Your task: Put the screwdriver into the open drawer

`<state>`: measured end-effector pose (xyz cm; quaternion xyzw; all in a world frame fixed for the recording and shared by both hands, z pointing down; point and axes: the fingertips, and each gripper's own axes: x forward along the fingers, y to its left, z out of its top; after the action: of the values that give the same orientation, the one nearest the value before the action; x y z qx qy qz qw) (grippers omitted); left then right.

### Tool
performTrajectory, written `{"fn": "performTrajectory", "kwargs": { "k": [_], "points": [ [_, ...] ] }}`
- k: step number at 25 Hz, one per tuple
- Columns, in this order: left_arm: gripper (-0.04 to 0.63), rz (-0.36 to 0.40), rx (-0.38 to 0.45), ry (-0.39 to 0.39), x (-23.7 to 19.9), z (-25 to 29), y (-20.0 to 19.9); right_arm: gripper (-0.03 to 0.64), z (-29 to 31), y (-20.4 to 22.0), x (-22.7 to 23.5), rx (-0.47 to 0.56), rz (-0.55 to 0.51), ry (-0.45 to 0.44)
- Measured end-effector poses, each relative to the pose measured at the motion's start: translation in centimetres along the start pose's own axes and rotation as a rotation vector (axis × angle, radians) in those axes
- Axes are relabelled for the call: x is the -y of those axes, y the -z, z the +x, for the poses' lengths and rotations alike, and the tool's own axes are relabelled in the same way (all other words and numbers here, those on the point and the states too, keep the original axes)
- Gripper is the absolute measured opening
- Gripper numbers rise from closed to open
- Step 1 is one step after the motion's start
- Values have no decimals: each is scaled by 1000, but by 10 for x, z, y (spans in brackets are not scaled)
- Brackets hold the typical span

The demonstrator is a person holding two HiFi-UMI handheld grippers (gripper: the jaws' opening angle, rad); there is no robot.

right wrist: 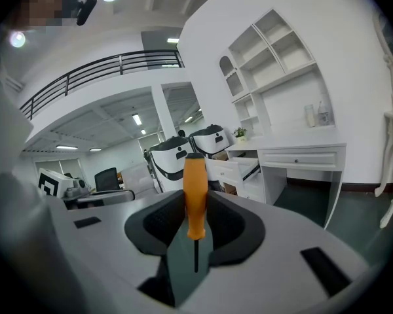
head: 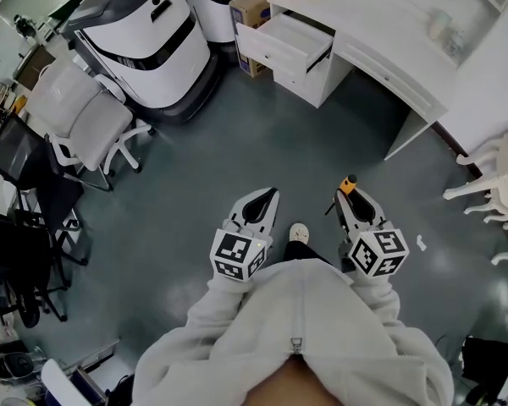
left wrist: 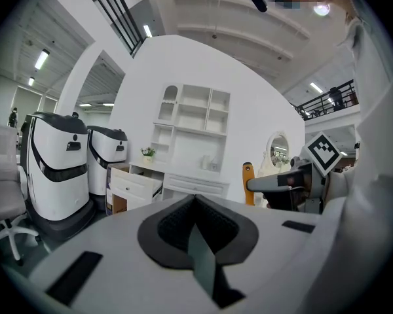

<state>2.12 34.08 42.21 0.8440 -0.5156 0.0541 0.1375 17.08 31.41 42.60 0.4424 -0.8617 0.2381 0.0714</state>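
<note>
An orange-handled screwdriver (right wrist: pixel 195 187) stands upright between the pads of my right gripper (right wrist: pixel 195 205), which is shut on it. From the head view its handle (head: pixel 348 183) pokes out past the right gripper (head: pixel 353 200) above the grey floor. My left gripper (head: pixel 267 200) is held beside it at the same height, its jaws closed with nothing in them (left wrist: pixel 195 201). The open drawer (head: pixel 286 44) sticks out of a white cabinet under the desk, well ahead of both grippers. It also shows in the left gripper view (left wrist: pixel 135 184) and the right gripper view (right wrist: pixel 238 170).
Two large white machines (head: pixel 152 41) stand left of the drawer, with a cardboard box (head: pixel 254 7) between them and the cabinet. A white desk (head: pixel 389 53) runs to the right. Office chairs (head: pixel 80 121) line the left side; a white ornate chair (head: pixel 491 189) stands at the right.
</note>
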Motion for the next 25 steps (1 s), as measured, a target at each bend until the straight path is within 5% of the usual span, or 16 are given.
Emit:
{"fn": "performTrajectory", "kwargs": {
  "k": [25],
  "points": [
    [17,-10,4,-72,-36,102,-17,121,85,-44,70,-29,-12,-76]
  ]
}}
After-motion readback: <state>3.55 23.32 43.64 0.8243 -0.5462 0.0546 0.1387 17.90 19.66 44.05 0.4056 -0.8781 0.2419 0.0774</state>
